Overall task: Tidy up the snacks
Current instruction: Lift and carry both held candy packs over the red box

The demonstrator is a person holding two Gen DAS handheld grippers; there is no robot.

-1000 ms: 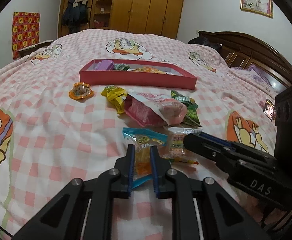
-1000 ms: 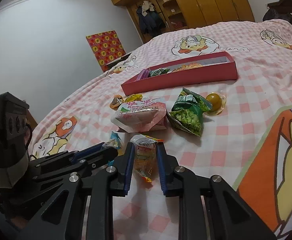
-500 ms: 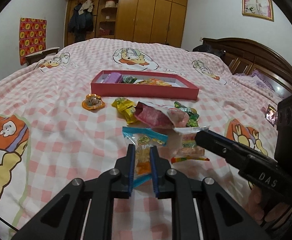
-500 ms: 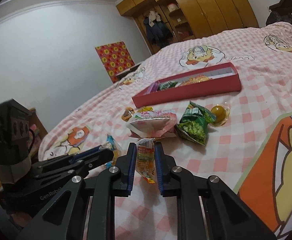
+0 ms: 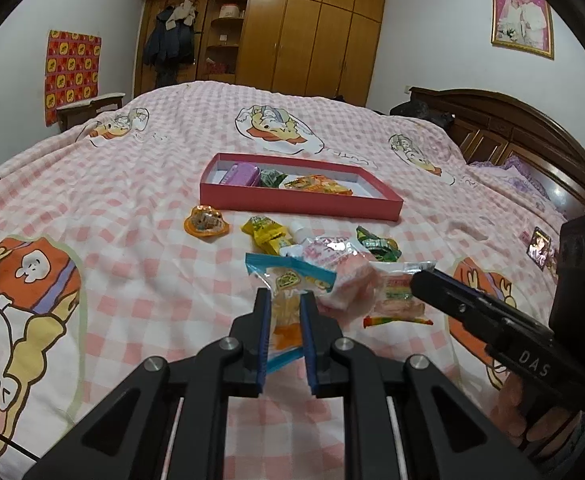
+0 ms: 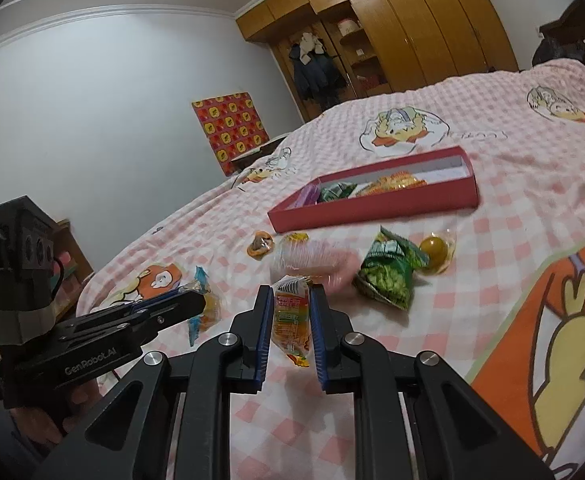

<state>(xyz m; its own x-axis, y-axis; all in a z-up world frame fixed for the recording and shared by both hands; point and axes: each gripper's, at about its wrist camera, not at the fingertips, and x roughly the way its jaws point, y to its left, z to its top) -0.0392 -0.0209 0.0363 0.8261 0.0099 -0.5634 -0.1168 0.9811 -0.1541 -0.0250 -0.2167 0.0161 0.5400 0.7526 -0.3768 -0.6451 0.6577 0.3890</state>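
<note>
Both my grippers now lifted off bed: left gripper [image 5: 285, 300] pinching blue-topped packet [image 5: 288, 280], right gripper [image 6: 291, 300] pinching rainbow packet [image 6: 292, 320]

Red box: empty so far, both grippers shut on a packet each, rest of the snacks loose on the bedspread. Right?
Not empty. The left wrist view shows the red box already holding a purple packet, a green one and an orange one. The rest stands: left gripper and right gripper each grip a packet, with other snacks loose on the bedspread.
</note>
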